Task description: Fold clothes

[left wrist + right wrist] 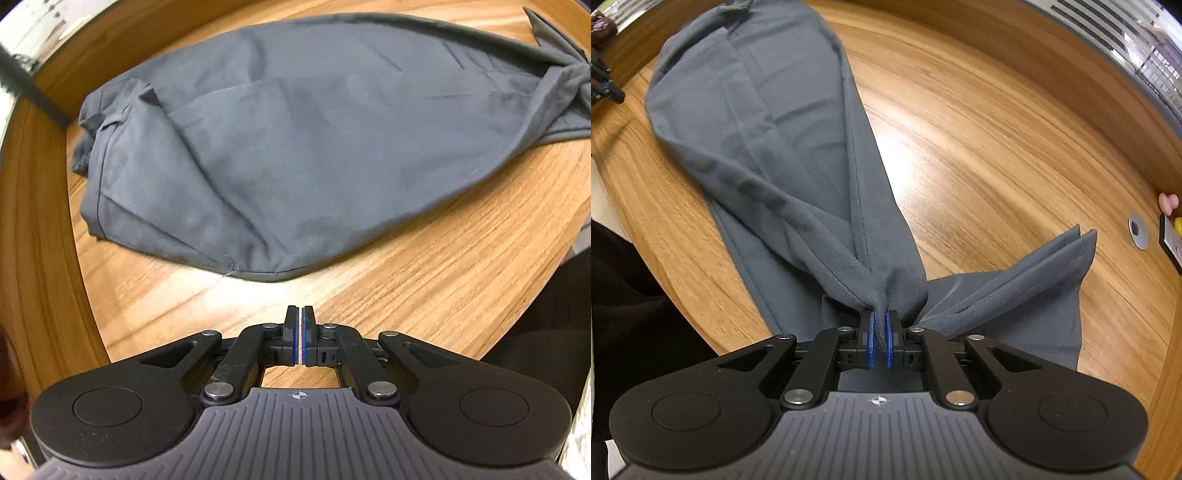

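Note:
A grey garment (295,147) lies spread on the wooden table (424,288), bunched at its far right end. My left gripper (300,314) hovers over bare wood just short of the cloth's near hem, shut with nothing between its blue pads. In the right wrist view the same grey garment (768,140) stretches away from my right gripper (880,317), which is shut on a gathered fold of it. The fabric rises in a taut ridge from the pads, and a folded flap (1034,280) lies to the right.
The table's rounded edge (40,258) curves along the left. A dark strap or cable (33,92) crosses the far left corner. A round metal grommet (1137,229) and a small box with a yellow part (1174,236) sit at the right edge, near a fingertip (1168,201).

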